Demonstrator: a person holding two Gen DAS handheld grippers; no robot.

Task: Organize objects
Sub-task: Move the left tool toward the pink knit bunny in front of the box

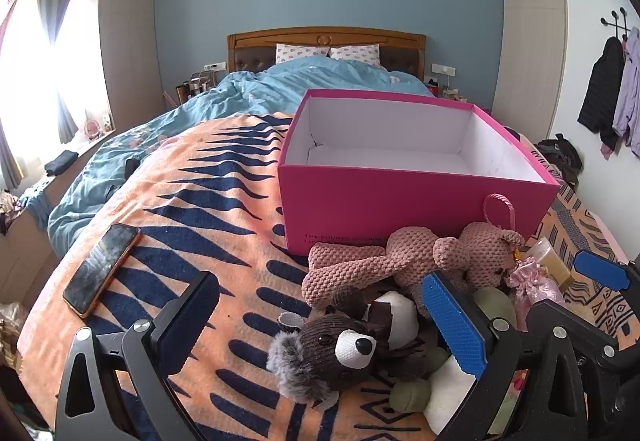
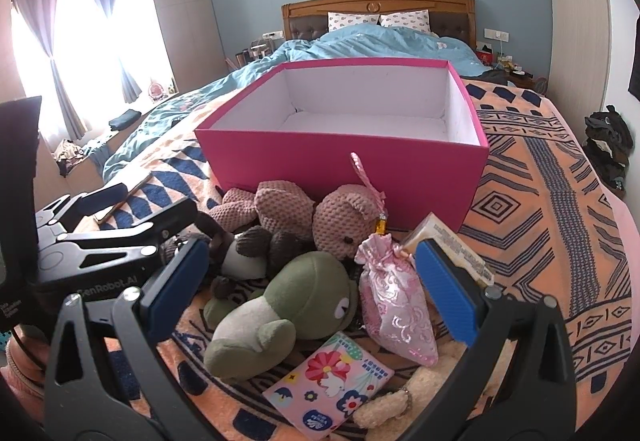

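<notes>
Toys lie heaped just ahead of both wide-open, empty grippers. Raccoon (image 1: 332, 353) sits between the left gripper (image 1: 320, 325) fingers; frog (image 2: 280, 305), long axis slanting, between the right gripper (image 2: 312, 289) fingers. Box (image 2: 340, 169) stands beyond the heap.

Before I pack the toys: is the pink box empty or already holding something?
Empty. The box has no lid on, and its white floor and walls show bare in both views.
</notes>
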